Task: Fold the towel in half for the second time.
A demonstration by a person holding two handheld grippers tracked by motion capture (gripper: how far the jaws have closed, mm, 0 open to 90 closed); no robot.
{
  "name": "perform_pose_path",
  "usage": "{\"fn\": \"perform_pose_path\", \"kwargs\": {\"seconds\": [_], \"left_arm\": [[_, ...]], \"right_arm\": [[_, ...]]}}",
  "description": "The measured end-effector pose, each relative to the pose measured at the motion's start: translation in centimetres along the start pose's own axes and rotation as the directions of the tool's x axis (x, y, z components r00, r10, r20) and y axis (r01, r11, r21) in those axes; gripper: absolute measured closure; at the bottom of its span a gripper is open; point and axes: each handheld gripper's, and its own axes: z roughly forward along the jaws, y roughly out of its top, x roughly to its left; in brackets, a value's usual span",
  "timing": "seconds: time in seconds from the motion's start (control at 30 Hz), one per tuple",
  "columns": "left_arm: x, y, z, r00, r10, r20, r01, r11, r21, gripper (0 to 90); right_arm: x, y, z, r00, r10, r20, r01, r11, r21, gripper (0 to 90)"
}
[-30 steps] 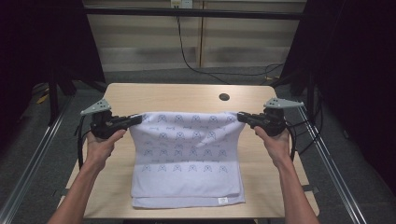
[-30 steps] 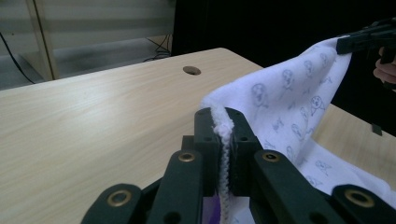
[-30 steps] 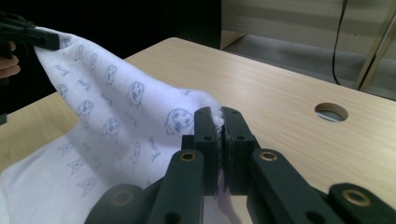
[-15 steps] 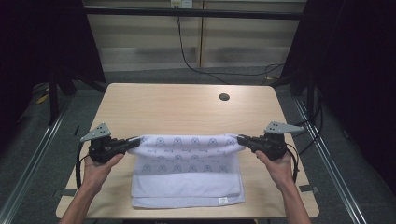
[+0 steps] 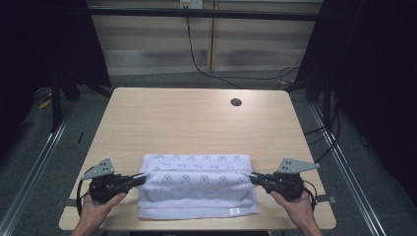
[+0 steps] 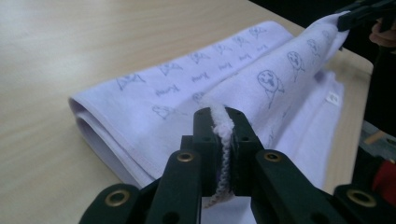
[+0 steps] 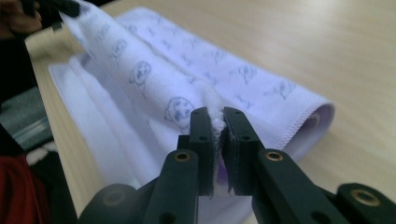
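A white towel (image 5: pixel 196 184) printed with small blue faces lies folded near the table's front edge. My left gripper (image 5: pixel 142 178) is shut on the left corner of its top layer, and my right gripper (image 5: pixel 253 177) pinches the right corner. In the left gripper view the jaws (image 6: pixel 219 123) clamp a bunched towel edge, with the towel (image 6: pixel 224 70) stretching away. In the right gripper view the gripper (image 7: pixel 215 123) has just been opening slightly, and the towel (image 7: pixel 243 79) corner is still caught between its jaws. The top fold sags low between both grippers.
The wooden table (image 5: pixel 196 123) has a round cable hole (image 5: pixel 236 102) at the back right. Metal rails run along both sides on the floor. A small label (image 5: pixel 235 211) sits on the towel's front right corner.
Both grippers have come toward the front edge and down, carrying the towel's far edge over the near part. The towel is now folded into a narrower band.
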Motion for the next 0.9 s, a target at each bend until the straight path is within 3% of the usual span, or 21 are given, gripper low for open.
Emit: {"fn": "perform_pose_path", "kwargs": {"seconds": [0.07,0.1,0.13,0.17,0.2,0.27,0.3,0.37,0.4,0.43,0.53,0.63,0.7,0.73,0.77,0.8,0.83,0.87,0.9], "left_arm": [[-0.2,-0.4,-0.2,0.9998,0.006,-0.017,-0.006,1.0000,0.003,84.0],[-0.4,-1.3,-0.2,0.9998,-0.018,0.008,0.018,0.9996,0.019,83.6],[-0.4,-1.3,-0.2,0.9998,-0.018,0.008,0.018,0.9996,0.019,82.4],[-0.6,-1.5,-0.3,0.9999,-0.007,-0.011,0.008,0.9996,0.027,82.4],[-1.0,-1.5,-0.5,0.9996,-0.012,0.025,0.012,0.9998,0.014,78.1],[-1.2,-1.5,-0.7,0.9998,-0.016,0.011,0.016,0.9999,0.006,77.5],[-1.5,-1.5,-1.1,0.9991,-0.022,0.036,0.022,0.9997,-0.008,72.6],[-1.7,-1.5,-1.4,0.9988,-0.030,0.038,0.030,0.9994,-0.018,70.1],[-1.8,-1.5,-1.6,0.9979,-0.037,0.054,0.039,0.9990,-0.023,63.8],[-1.8,-1.2,-1.9,0.9991,-0.023,0.037,0.024,0.9991,-0.035,61.8],[-1.2,-0.9,-1.9,0.9989,-0.042,0.019,0.042,0.9983,-0.041,55.8],[0.5,0.6,-1.3,0.9975,-0.051,-0.049,0.049,0.9979,-0.043,51.6],[1.1,0.8,-1.1,0.9960,-0.062,-0.064,0.059,0.9973,-0.044,49.5],[1.7,1.1,-0.9,0.9940,-0.078,-0.077,0.074,0.9958,-0.053,48.5],[2.9,1.1,-0.7,0.9877,-0.126,-0.092,0.121,0.9908,-0.061,47.3],[2.9,1.1,-0.7,0.9877,-0.126,-0.092,0.121,0.9908,-0.061,46.3],[3.4,1.0,-0.6,0.9816,-0.139,-0.131,0.131,0.9892,-0.065,46.3],[3.8,0.8,-0.6,0.9776,-0.132,-0.164,0.124,0.9907,-0.055,43.8],[4.2,0.5,-0.6,0.9747,-0.167,-0.149,0.158,0.9850,-0.069,43.8]], "right_arm": [[0.3,-0.7,0.0,1.0000,0.002,0.005,-0.002,1.000,0.019,81.7],[0.4,-1.8,-0.2,0.9998,0.021,-0.002,-0.021,0.999,0.027,79.4],[0.5,-2.2,-0.4,0.9995,0.032,0.000,-0.032,0.999,0.031,76.8],[0.5,-2.2,-0.4,0.9995,0.032,0.000,-0.032,0.999,0.031,76.8],[0.7,-2.9,-0.7,0.9993,0.037,-0.001,-0.037,0.998,0.044,76.5],[0.9,-3.1,-0.8,0.9991,0.043,0.000,-0.043,0.998,0.051,75.2],[1.2,-3.5,-1.2,0.9989,0.046,-0.005,-0.046,0.997,0.054,73.5],[1.3,-3.6,-1.4,0.9989,0.047,-0.005,-0.046,0.998,0.047,72.5],[1.5,-3.6,-1.9,0.9987,0.051,-0.008,-0.050,0.998,0.028,69.8],[1.6,-3.5,-2.0,0.9987,0.050,-0.003,-0.050,0.998,0.022,68.1],[1.4,-3.2,-2.1,0.9987,0.051,0.008,-0.051,0.999,0.008,65.8],[0.3,-2.6,-1.7,0.9966,0.077,0.032,-0.077,0.997,-0.006,62.5],[-0.5,-2.1,-1.6,0.9941,0.095,0.053,-0.094,0.995,-0.024,59.2],[-0.9,-1.9,-1.6,0.9927,0.101,0.065,-0.099,0.994,-0.035,58.2],[-1.3,-1.6,-1.5,0.9911,0.108,0.079,-0.104,0.993,-0.046,56.8],[-1.7,-1.4,-1.5,0.9892,0.116,0.089,-0.112,0.992,-0.056,55.7],[-1.7,-1.4,-1.5,0.9892,0.116,0.089,-0.112,0.992,-0.056,55.7],[-2.4,-1.2,-1.4,0.9837,0.136,0.118,-0.127,0.989,-0.075,52.5],[-2.4,-1.2,-1.4,0.9837,0.136,0.118,-0.127,0.989,-0.075,52.5]]}}
